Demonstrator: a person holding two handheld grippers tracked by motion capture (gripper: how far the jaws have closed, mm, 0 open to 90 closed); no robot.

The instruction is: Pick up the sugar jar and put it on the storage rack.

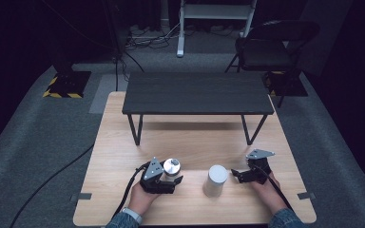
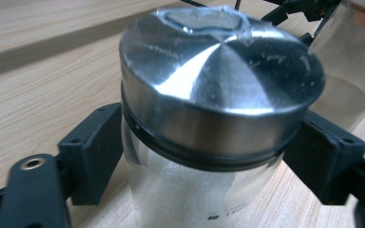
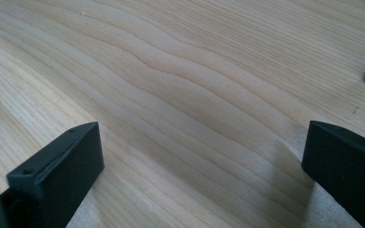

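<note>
Two grippers: left gripper [image 2: 204, 166] clamped on steel-lidded jar [image 2: 218, 95], label print unreadable; right gripper [image 3: 202, 166] apart.

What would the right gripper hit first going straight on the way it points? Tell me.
Most likely the bare wooden tabletop: the right gripper has its open jaws aimed at plain wood. The white container stands close by but seems off that line, though depth is unclear.
</note>
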